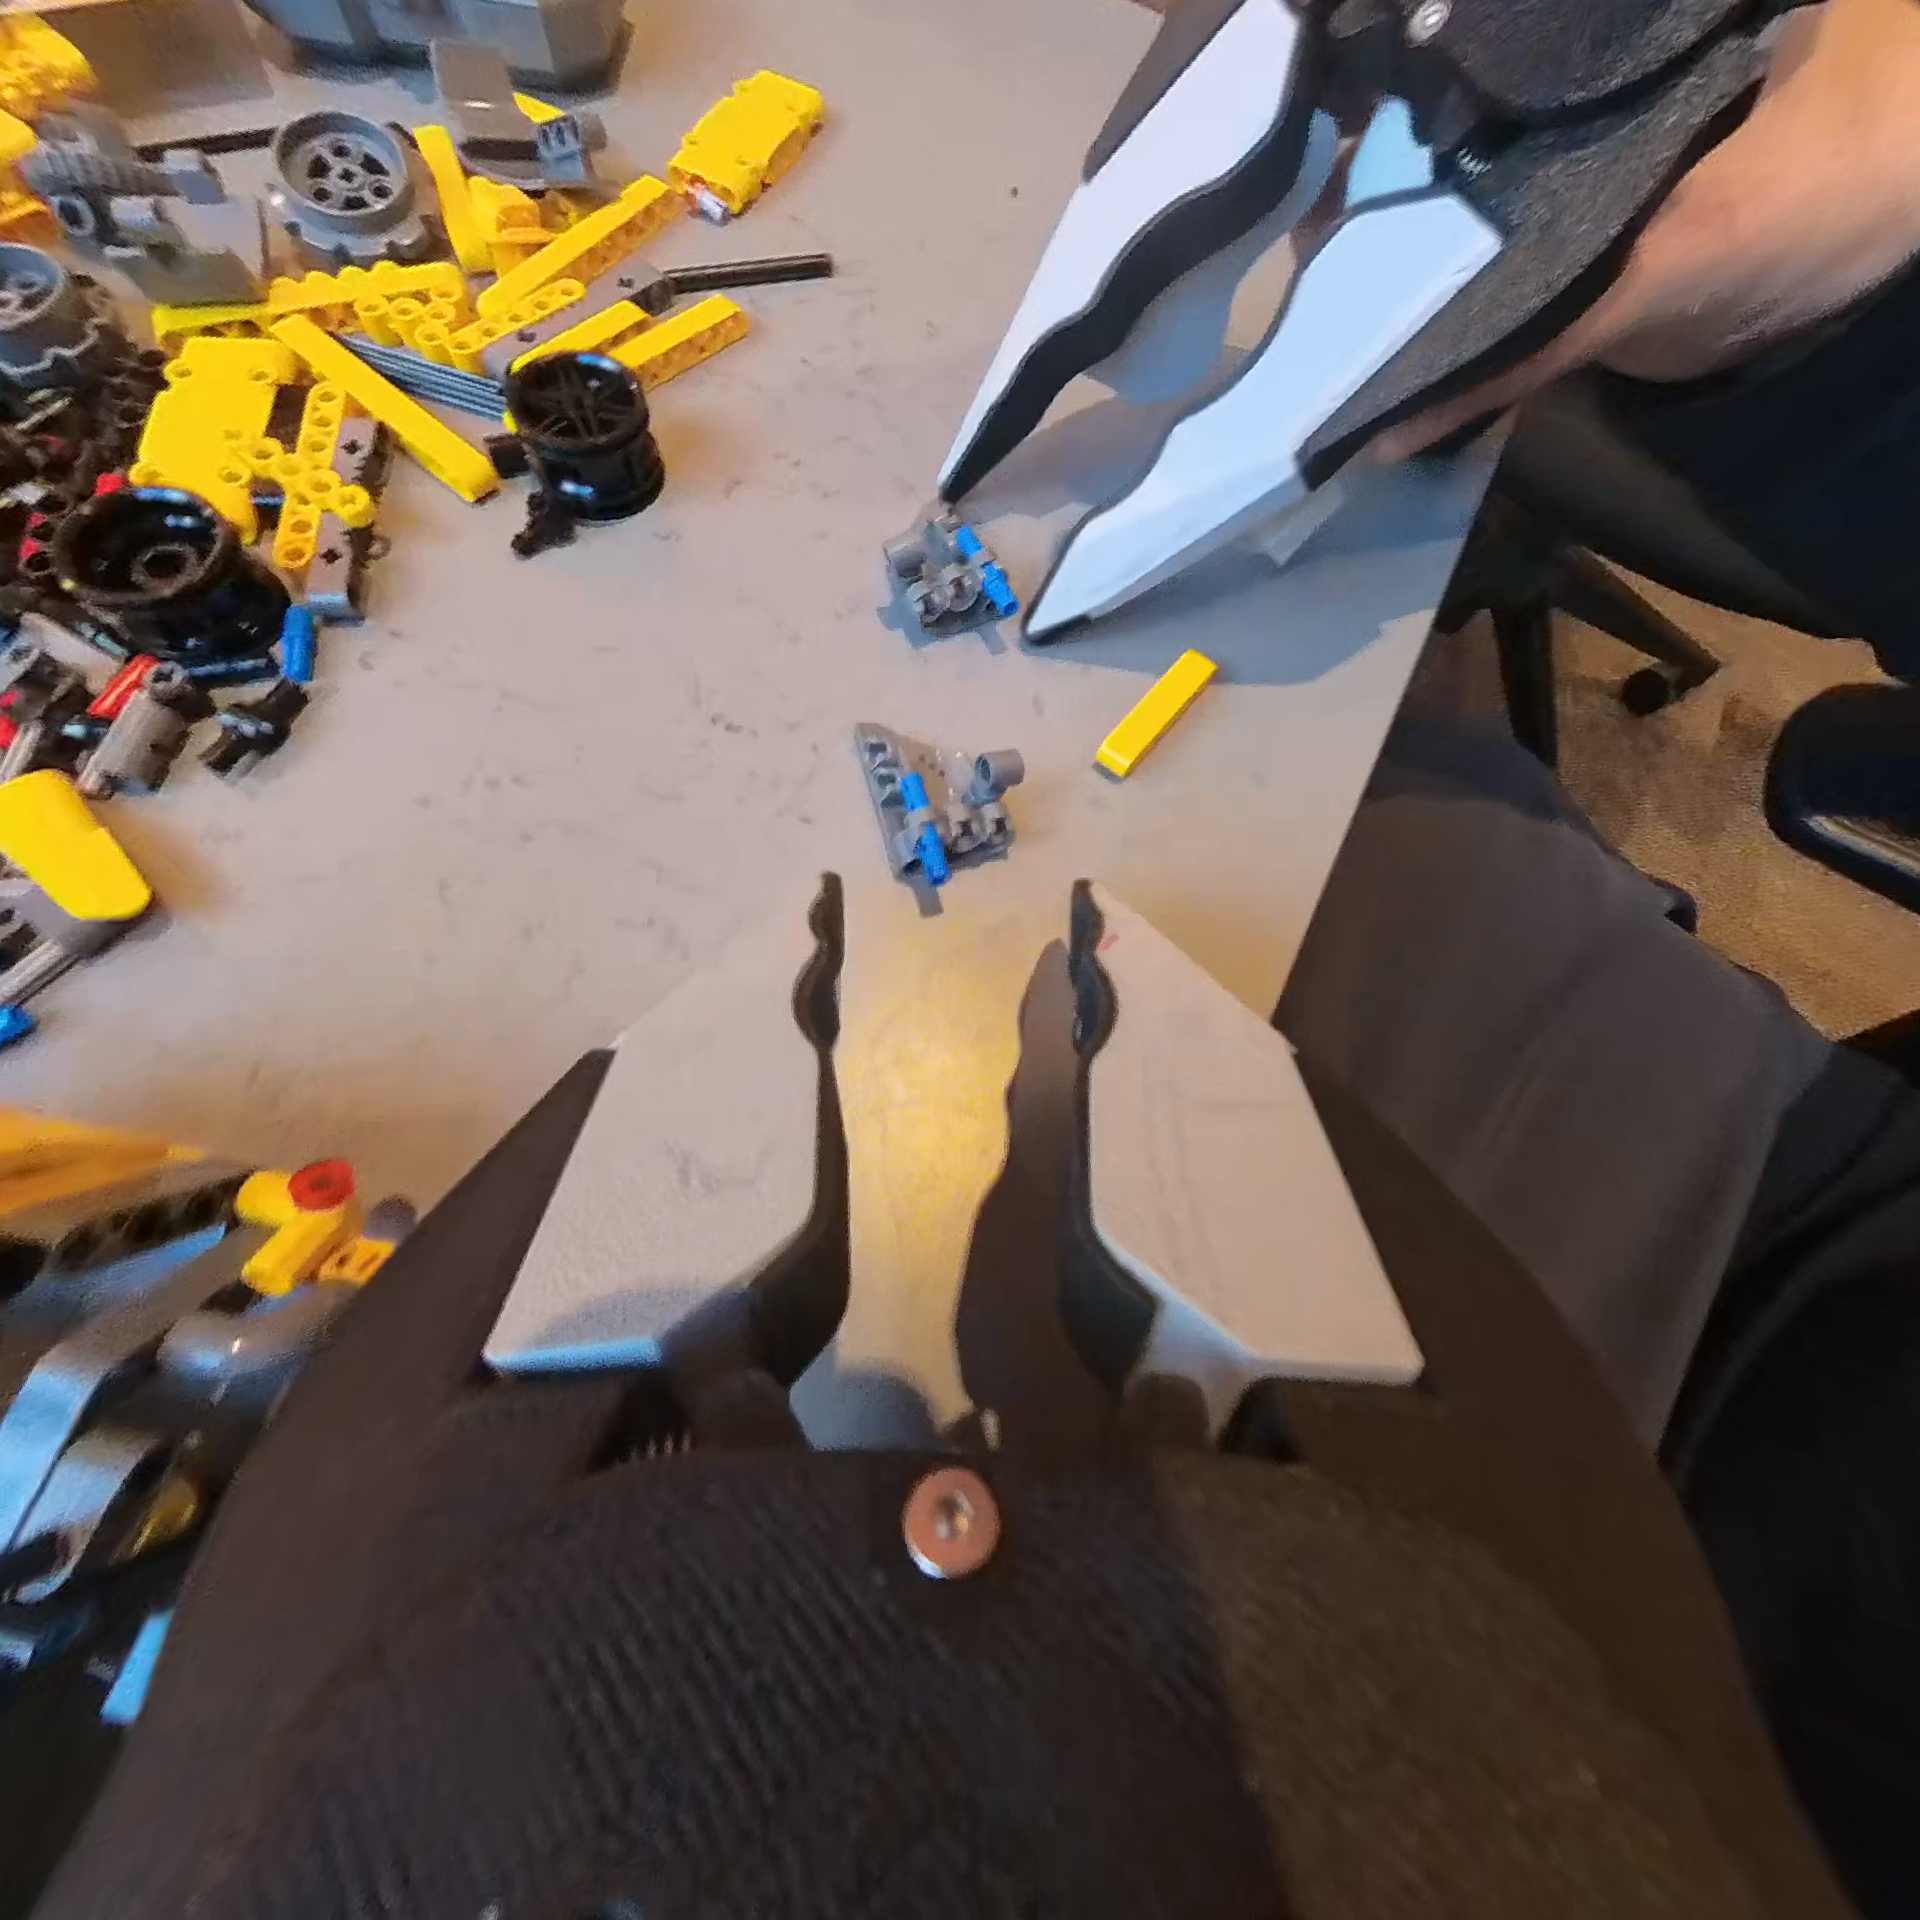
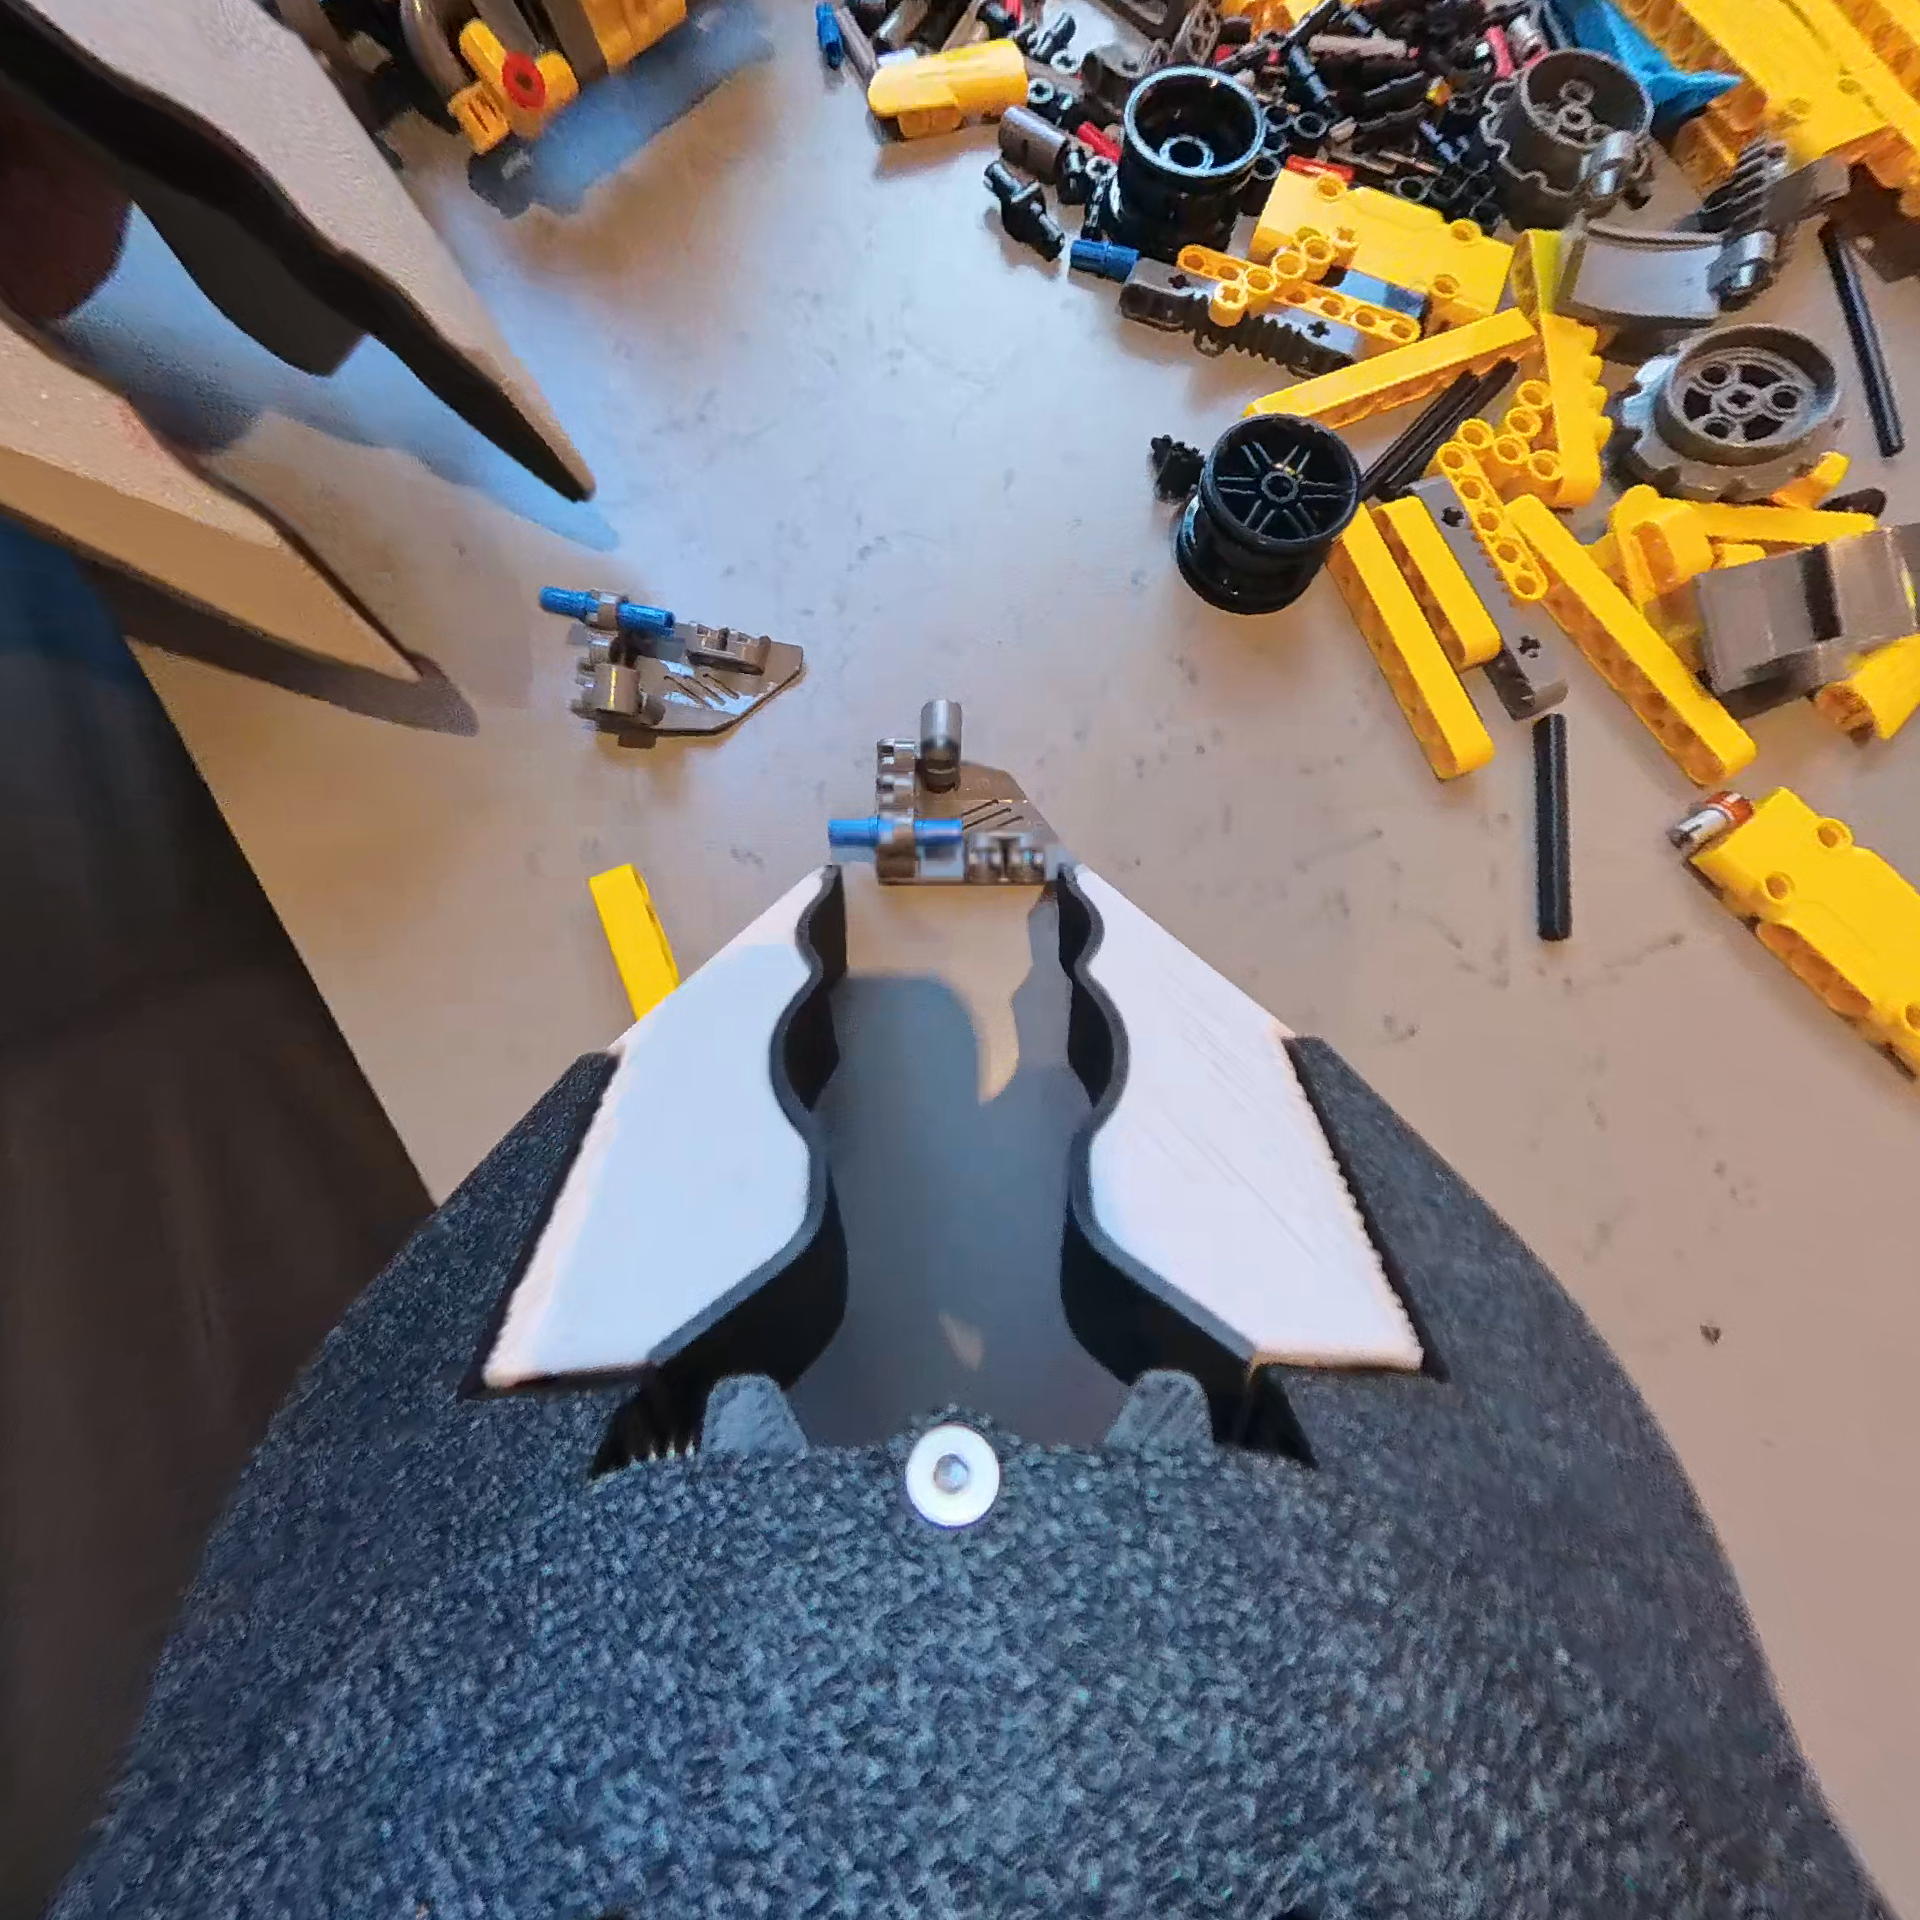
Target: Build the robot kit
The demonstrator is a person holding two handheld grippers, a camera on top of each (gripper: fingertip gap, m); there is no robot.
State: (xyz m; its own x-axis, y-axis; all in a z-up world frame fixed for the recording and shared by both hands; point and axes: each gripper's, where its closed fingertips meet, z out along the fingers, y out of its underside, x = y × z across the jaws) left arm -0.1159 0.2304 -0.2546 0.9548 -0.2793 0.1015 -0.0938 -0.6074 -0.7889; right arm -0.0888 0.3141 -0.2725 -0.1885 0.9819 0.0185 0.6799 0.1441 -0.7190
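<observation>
Right gripper (image 2: 951, 894) jaws wide, tips flanking the near edge of a grey plate (image 2: 961, 821), holding nothing. Left gripper (image 1: 956, 914) also wide and empty, just short of the second plate (image 1: 935, 805). Risk: the right tips could shove the plate toward the yellow beam (image 2: 634, 935) at the table (image 2: 883, 416) edge; its blue pin (image 2: 894, 829) sticks out sideways and may snag.

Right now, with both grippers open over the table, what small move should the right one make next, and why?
Probably ease the right gripper slightly forward: it is open, and the small grey assembly with a blue pin lies on the table just at its fingertips, not yet between them.
</observation>
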